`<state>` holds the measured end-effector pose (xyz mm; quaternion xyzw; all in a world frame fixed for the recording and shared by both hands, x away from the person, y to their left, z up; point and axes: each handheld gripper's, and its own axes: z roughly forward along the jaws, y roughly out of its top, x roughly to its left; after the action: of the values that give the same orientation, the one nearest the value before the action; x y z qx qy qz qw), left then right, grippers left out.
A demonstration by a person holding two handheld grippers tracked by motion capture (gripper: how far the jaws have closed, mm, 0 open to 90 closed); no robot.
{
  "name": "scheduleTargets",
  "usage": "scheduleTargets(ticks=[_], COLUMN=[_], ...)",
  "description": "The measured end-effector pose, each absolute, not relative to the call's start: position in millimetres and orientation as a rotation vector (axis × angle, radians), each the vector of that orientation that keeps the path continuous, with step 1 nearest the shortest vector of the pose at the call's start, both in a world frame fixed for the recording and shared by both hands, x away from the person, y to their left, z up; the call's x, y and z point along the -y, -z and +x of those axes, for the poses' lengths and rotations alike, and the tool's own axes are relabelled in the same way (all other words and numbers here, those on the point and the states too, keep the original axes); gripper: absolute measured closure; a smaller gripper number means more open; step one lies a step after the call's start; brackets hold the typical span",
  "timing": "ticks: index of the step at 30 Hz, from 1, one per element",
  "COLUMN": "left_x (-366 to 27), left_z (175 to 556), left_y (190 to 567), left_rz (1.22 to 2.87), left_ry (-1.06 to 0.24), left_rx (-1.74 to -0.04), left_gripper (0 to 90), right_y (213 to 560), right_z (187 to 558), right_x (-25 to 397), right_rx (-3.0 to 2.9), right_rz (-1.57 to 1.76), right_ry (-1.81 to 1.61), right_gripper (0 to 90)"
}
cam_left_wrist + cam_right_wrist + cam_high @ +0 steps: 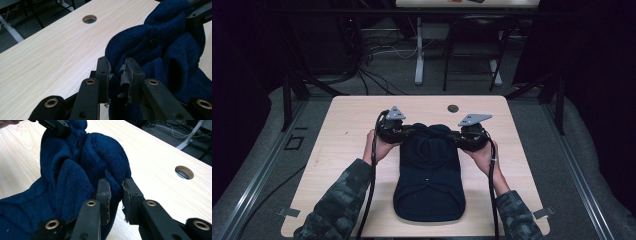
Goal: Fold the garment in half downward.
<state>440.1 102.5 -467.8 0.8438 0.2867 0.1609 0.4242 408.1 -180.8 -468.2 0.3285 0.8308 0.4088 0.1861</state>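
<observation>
Your dark blue knit garment (428,175) lies along the middle of the light wooden table (342,135), its wide lower part spread flat toward your edge at six o'clock and its upper end gathered up at twelve o'clock, between your two tools. Your left gripper (404,131) meets that bunched upper end from nine o'clock, and your right gripper (458,135) meets it from three o'clock, so the two face each other across the cloth. In the left gripper view, your left gripper (117,75) has its jaws drawn narrow with a fold of the blue knit (160,50) pinched between the worn pads; the fabric bulges upward toward one o'clock, where a small dark button (152,43) sits on a seam and the other tool's black jaw tip touches the cloth at the upper corner. In the right gripper view, your right gripper (116,195) is likewise closed narrow on a ridge of the knit (75,170), the cloth heaped toward eleven o'clock. The round cable hole (453,108) in the tabletop lies beyond the garment at twelve o'clock, apart from it. Your camouflage sleeves (337,205) enter from six o'clock, a black cable (371,195) trailing back along each forearm.
</observation>
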Motion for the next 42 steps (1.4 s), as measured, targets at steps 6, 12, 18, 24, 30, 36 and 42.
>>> scheduleTargets(ticks=[6, 12, 18, 24, 30, 36, 42], left_x=[-103.5, -101.3, -99.3, -98.1, -99.9, -98.5, -97.8], left_z=[436.5, 433.3, 428.8, 424.3, 419.4, 414.4, 411.8], left_y=[464.4, 463.8, 460.9, 459.3, 459.4, 460.6, 459.0], left_rz=[2.115, 2.117, 2.123, 2.128, 2.123, 2.137, 2.131], left_ry=[-0.409, -0.425, -0.458, -0.497, -0.511, -0.544, -0.552], left_rx=[-0.692, -0.675, -0.651, -0.629, -0.614, -0.597, -0.588], left_gripper=[75.4, 75.4, 75.3, 75.4, 75.4, 75.4, 75.4], right_y=[467.4, 469.6, 470.2, 470.6, 470.8, 474.2, 473.3], right_z=[401.8, 398.7, 395.0, 392.9, 388.3, 385.8, 382.9], right_x=[181.2, 182.9, 185.9, 186.1, 184.8, 184.6, 185.6], right_rx=[-2.326, -2.313, -2.316, -2.311, -2.313, -2.318, -2.312], right_rz=[0.906, 0.909, 0.895, 0.892, 0.873, 0.86, 0.85], right_ry=[-1.159, -1.173, -1.17, -1.172, -1.165, -1.152, -1.146], right_gripper=[76.1, 75.7, 75.4, 74.7, 74.7, 74.3, 74.1])
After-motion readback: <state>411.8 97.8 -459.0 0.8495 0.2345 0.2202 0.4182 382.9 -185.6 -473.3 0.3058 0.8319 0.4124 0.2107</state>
